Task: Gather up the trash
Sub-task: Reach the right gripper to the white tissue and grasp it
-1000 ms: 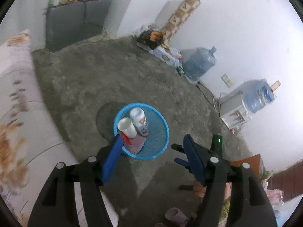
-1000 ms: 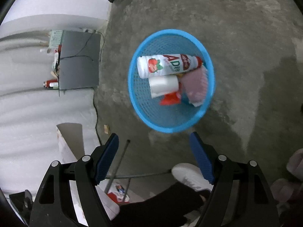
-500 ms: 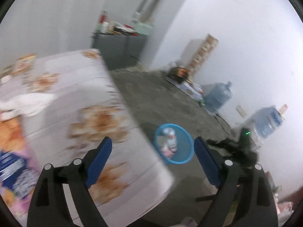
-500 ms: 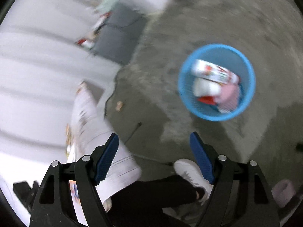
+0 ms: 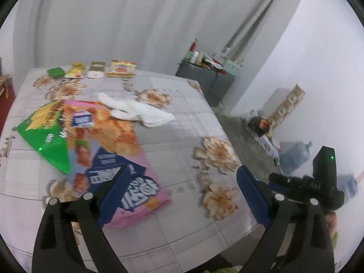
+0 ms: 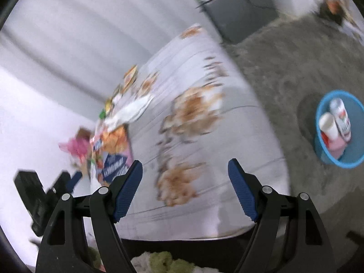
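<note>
A pink snack bag (image 5: 109,141) lies flat on the floral-cloth table (image 5: 182,122), overlapping a green snack bag (image 5: 45,132). A crumpled white cloth (image 5: 138,111) lies just beyond them. My left gripper (image 5: 184,173) hovers over the table's near side. Its jaws are opening, with nothing between them, and the left finger (image 5: 113,193) stands over the pink bag's near end. My right gripper (image 6: 185,163) is open and empty above the table's corner. The blue basket (image 6: 345,162) stands on the floor at the right, holding a white cup (image 6: 328,125), a bottle (image 6: 341,118) and a pink item.
Several small packets (image 5: 95,71) line the table's far edge. A grey cabinet (image 5: 204,84) with clutter on top stands behind the table by the curtain. Water jugs (image 5: 295,157) and boxes sit along the white wall. The right gripper's black body (image 5: 318,182) shows at the right.
Both views have swung from the basket on the floor up to the table. The left jaws stand wider. The basket has left the left wrist view and sits at the right edge of the right one.
</note>
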`<state>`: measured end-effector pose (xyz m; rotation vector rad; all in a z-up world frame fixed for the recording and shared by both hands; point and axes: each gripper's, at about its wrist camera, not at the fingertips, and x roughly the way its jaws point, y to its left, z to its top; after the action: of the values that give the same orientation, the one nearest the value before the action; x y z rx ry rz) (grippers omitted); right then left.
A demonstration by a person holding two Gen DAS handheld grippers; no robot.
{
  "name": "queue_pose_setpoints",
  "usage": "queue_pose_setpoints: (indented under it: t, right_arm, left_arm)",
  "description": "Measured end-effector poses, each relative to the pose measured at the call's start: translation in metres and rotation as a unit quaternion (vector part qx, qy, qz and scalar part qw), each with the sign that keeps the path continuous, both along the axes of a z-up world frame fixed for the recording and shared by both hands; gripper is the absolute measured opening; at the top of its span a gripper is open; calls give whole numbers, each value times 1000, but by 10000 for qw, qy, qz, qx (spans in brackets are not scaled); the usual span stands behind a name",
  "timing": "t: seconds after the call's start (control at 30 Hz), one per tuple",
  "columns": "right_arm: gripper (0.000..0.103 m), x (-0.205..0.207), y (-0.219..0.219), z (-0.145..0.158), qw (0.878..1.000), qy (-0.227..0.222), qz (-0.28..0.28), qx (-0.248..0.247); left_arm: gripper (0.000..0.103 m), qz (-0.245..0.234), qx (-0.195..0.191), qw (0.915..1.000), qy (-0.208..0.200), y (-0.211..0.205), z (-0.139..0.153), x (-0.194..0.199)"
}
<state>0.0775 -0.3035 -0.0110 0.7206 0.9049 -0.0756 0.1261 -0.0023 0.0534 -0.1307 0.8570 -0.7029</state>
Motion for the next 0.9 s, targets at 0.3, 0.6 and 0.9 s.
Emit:
queue_pose_setpoints:
  t: [0.3, 0.6, 0.9]
  right_arm:
    - [95, 48, 62, 42, 9880, -61, 176, -1535]
    - [95, 76, 95, 51, 9407, 109, 175, -3387]
    - [95, 90, 73, 31, 9829, -400, 661, -1670]
  left_arm:
    - [92, 22, -111, 9996, -260, 24, 3, 2]
    - [92, 230, -85, 9989, -412, 45, 0, 4]
    - [92, 832, 161, 9955, -433, 80, -9, -8]
